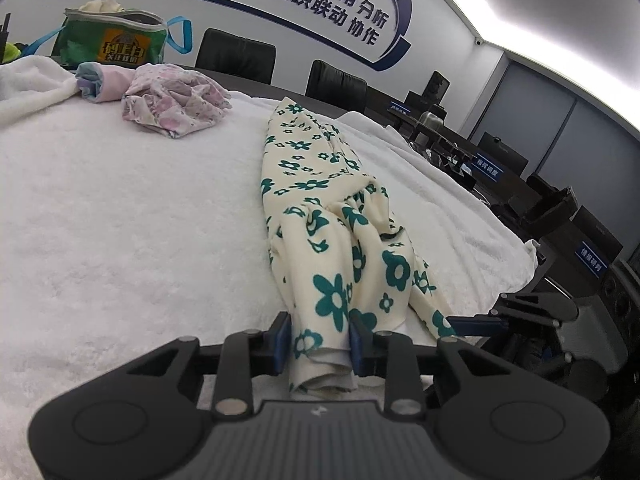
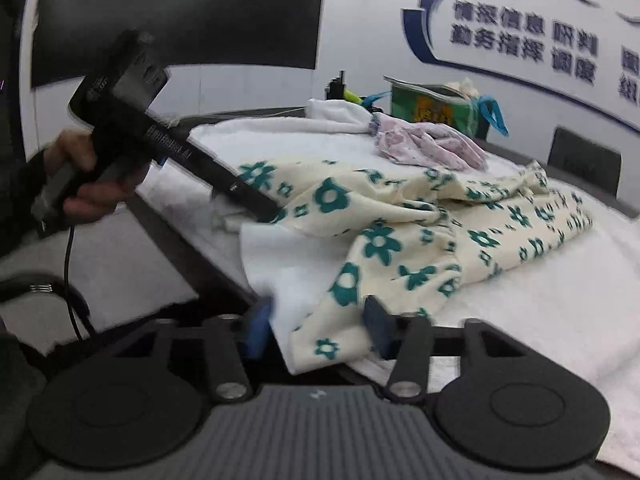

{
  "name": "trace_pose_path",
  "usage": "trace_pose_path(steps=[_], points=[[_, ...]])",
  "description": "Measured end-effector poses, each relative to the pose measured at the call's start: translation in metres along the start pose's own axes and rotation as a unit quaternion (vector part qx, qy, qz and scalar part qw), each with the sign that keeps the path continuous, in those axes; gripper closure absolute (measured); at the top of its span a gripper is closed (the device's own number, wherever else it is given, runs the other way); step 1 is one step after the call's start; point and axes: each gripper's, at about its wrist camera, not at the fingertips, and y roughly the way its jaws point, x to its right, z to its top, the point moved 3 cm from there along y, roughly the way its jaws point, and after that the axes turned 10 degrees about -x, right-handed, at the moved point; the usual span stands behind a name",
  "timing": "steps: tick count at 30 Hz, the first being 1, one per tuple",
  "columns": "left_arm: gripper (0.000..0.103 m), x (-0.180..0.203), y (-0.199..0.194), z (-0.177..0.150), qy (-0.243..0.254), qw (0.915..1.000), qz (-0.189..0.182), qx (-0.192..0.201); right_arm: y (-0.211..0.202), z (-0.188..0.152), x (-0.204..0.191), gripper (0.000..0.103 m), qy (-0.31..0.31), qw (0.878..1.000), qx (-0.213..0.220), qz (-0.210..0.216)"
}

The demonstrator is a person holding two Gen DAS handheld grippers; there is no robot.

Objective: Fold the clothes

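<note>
We see a cream garment (image 1: 320, 216) printed with teal flowers, bunched into a long rumpled strip on the white fleece cover (image 1: 120, 220), its near end at the cover's front edge. Our left gripper (image 1: 320, 344) pinches that end between narrowed pads; our right gripper (image 2: 318, 326) brackets a corner — the frame is blurred, so we cannot tell if it grips. Open fleece lies left of the garment; pink clothes (image 1: 176, 100) sit well beyond.

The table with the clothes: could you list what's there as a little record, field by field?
surface: white towel covering the table
main garment: cream cloth with green flowers, bunched lengthwise
left hand-held gripper: pads closed on one end of it
right hand-held gripper: a corner lies between its pads; contact unclear
far side: pink floral garment, green bag
</note>
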Motion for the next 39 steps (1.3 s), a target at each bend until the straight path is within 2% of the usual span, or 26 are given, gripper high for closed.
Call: trace_pose_path(steps=[2, 4, 6, 9, 13, 18, 21, 24, 26, 29, 32, 34, 35, 36, 37, 38, 39], points=[[0.078, 0.000, 0.000, 0.001, -0.002, 1.0000, -0.001, -0.002, -0.001, 0.001, 0.010, 0.082, 0.022, 1.000, 0.000, 0.010], [0.089, 0.000, 0.001, 0.002, -0.008, 1.0000, -0.003, -0.002, -0.002, 0.002, 0.014, 0.094, 0.034, 0.999, 0.004, 0.015], [0.092, 0.001, 0.001, 0.003, -0.014, 0.9999, -0.005, -0.002, -0.001, 0.003, 0.015, 0.097, 0.038, 0.999, 0.008, 0.015], [0.095, 0.004, -0.002, 0.002, -0.012, 0.9999, -0.008, -0.002, -0.003, 0.005, 0.009, 0.098, 0.023, 1.000, 0.010, 0.013], [0.096, 0.002, -0.005, 0.001, -0.041, 0.9990, -0.016, -0.008, -0.012, 0.005, 0.011, 0.099, 0.019, 0.999, 0.024, 0.024], [0.097, 0.007, -0.012, 0.012, -0.065, 0.9964, -0.050, -0.022, -0.023, 0.013, 0.020, 0.100, 0.025, 0.997, 0.042, 0.054], [0.096, 0.004, -0.009, 0.041, -0.078, 0.9939, -0.074, -0.025, -0.022, 0.022, 0.041, 0.100, 0.055, 0.994, 0.055, 0.077], [0.096, 0.007, 0.001, 0.090, -0.068, 0.9949, -0.071, -0.023, -0.022, 0.041, 0.073, 0.099, 0.097, 0.989, 0.077, 0.080], [0.096, 0.008, 0.013, 0.130, -0.070, 0.9948, -0.070, -0.025, -0.020, 0.058, 0.101, 0.099, 0.129, 0.986, 0.085, 0.061], [0.095, 0.003, 0.052, 0.185, -0.077, 0.9959, -0.037, -0.029, -0.004, 0.084, 0.145, 0.099, 0.174, 0.982, 0.066, 0.013], [0.085, -0.011, 0.110, 0.221, -0.098, 0.9927, -0.018, -0.067, 0.032, 0.105, 0.187, 0.097, 0.230, 0.972, 0.005, -0.048], [0.077, -0.021, 0.131, 0.227, -0.111, 0.9895, -0.028, -0.088, 0.061, 0.111, 0.203, 0.086, 0.231, 0.968, -0.036, -0.091], [0.076, -0.026, 0.127, 0.224, -0.111, 0.9898, -0.036, -0.082, 0.072, 0.111, 0.207, 0.072, 0.227, 0.966, -0.060, -0.112], [0.070, -0.030, 0.122, 0.222, -0.110, 0.9900, -0.045, -0.075, 0.074, 0.110, 0.210, 0.069, 0.227, 0.963, -0.067, -0.128], [0.059, -0.034, 0.115, 0.218, -0.106, 0.9907, -0.053, -0.066, 0.066, 0.107, 0.211, 0.068, 0.231, 0.961, -0.054, -0.140], [0.050, -0.038, 0.100, 0.212, -0.093, 0.9925, -0.061, -0.051, 0.057, 0.105, 0.212, 0.063, 0.234, 0.959, -0.041, -0.152], [0.034, -0.042, 0.085, 0.205, -0.080, 0.9939, -0.069, -0.034, 0.045, 0.102, 0.212, 0.054, 0.240, 0.957, -0.021, -0.161]])
